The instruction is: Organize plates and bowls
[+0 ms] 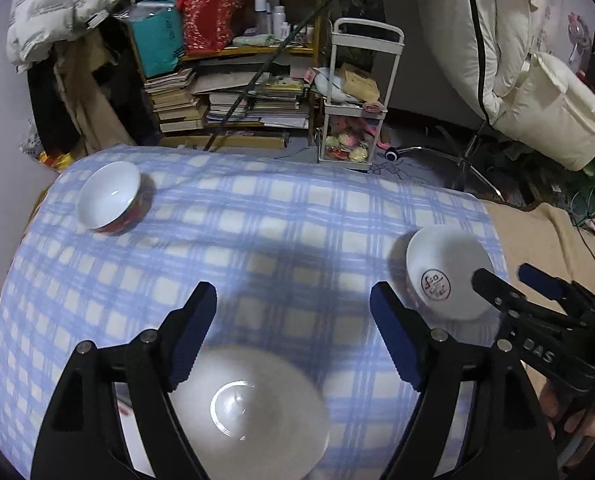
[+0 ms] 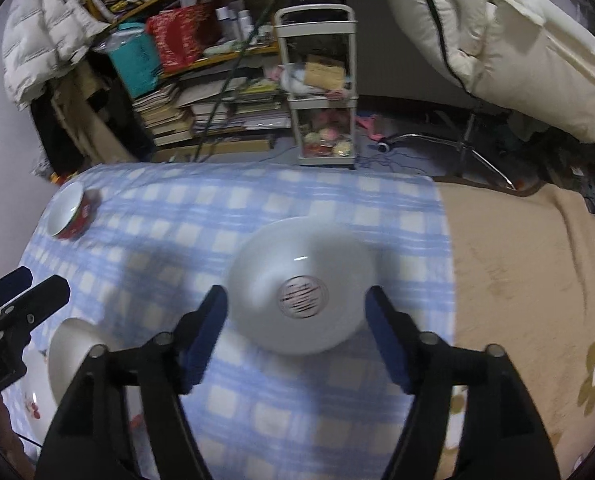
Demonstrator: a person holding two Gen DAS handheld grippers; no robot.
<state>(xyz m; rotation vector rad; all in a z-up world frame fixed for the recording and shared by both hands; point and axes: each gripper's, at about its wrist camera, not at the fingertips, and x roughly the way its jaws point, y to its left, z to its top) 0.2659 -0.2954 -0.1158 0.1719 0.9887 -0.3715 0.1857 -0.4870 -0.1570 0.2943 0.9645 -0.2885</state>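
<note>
My left gripper (image 1: 293, 296) stands open above a blue checked cloth (image 1: 297, 216), nothing between its pads. Just below it a plain white bowl (image 1: 249, 408) rests on a plate with red flowers (image 2: 33, 396); the same bowl (image 2: 77, 352) shows in the right wrist view. My right gripper (image 2: 295, 296) is open too, hovering over a white bowl with a round red mark (image 2: 301, 288), its pads clear of the rim. That marked bowl (image 1: 445, 276) sits at the cloth's right edge. A red-sided bowl (image 1: 111, 200) stands at the far left corner. The right gripper (image 1: 509, 280) also shows in the left wrist view, and the left gripper (image 2: 29, 284) in the right wrist view.
A beige blanket (image 2: 517, 280) covers the surface to the right of the cloth. Beyond the far edge stand a shelf with stacked books (image 1: 225, 104), a white cart (image 1: 357, 92) and a chair draped with a pale coat (image 1: 537, 100).
</note>
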